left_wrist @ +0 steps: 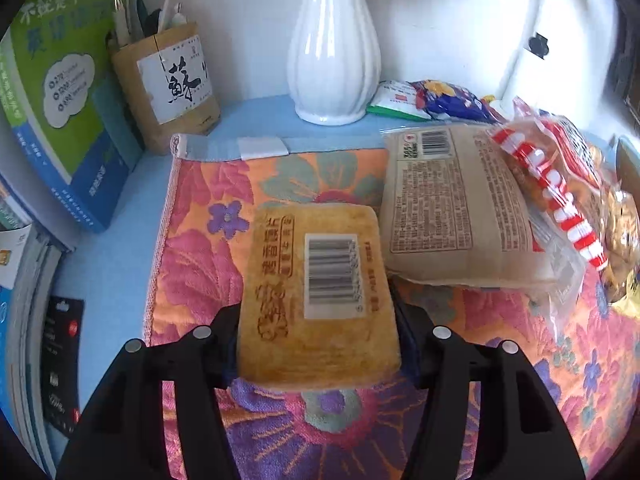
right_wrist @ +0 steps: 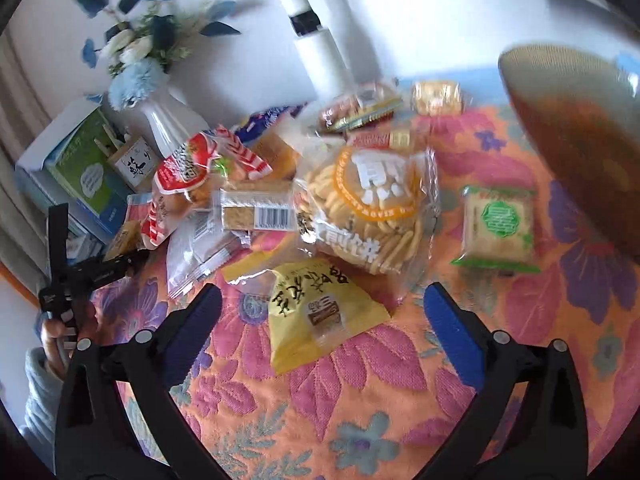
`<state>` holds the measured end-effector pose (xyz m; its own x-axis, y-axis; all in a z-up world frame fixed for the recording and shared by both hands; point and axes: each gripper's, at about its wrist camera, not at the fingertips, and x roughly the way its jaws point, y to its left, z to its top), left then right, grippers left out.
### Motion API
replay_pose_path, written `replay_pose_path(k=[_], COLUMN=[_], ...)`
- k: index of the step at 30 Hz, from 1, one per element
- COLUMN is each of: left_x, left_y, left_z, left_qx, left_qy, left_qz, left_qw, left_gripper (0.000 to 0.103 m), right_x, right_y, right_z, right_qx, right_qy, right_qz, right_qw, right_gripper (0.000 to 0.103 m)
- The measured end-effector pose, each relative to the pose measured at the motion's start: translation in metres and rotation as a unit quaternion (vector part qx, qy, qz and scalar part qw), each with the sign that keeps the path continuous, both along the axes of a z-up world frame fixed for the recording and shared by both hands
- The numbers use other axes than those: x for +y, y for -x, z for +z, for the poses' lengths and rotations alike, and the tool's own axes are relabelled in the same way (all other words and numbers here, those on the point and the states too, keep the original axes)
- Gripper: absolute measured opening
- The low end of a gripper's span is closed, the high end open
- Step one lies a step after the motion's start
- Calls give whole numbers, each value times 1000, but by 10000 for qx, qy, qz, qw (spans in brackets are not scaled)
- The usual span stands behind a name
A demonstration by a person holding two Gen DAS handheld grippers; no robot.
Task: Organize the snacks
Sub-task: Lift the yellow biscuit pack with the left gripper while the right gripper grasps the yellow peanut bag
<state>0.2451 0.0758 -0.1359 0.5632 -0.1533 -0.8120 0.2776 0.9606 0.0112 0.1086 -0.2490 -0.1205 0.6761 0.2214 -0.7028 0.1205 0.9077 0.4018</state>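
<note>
The left tool [left_wrist: 318, 344] clenches a tan barcode snack pack [left_wrist: 320, 300] above the floral cloth [left_wrist: 200, 248] — its grip is near one end, so it could slip. The right tool [right_wrist: 322, 312] gapes empty over the yellow snack packet [right_wrist: 316, 312].

White wall [left_wrist: 248, 40] behind a blue table [left_wrist: 108, 264], possibly daylit.

blurred: brown rounded object [right_wrist: 580, 140], top right, unidentifiable | cut off: green book [left_wrist: 60, 92] at left edge | hidden: pale packet [left_wrist: 456, 204] partly under red-striped bag [left_wrist: 552, 184] (fine print unreadable)
</note>
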Motion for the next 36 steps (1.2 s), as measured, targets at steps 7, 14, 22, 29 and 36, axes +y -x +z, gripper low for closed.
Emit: replay_pose_path(k=[7,14,22,29,36], left_x=[-6,-5,5,4,1], left_y=[-11,1,43,29,26], left_z=[-2,0,4,1,-3], left_qx=[-49,-8,-98,30,119], left_qy=[-115,-208,-242,-35,-24], left_qz=[35,0,1,-40,-57], left_qw=[9999,9998,9997,10000,9999], left_gripper=[60,59,66,69,81], right_x=[-7,19,40,37,30], right_y=[-18,6,56,25,-34], right_z=[-3,-1,0,11,0], right_qx=[-92,778,418,682,955], right_qy=[-356,533,958,1081,907], right_qz=[323,408,617,520,905], right_qw=[9988,9947,9926,9904,9872], right_gripper=[100,100,100,100,99])
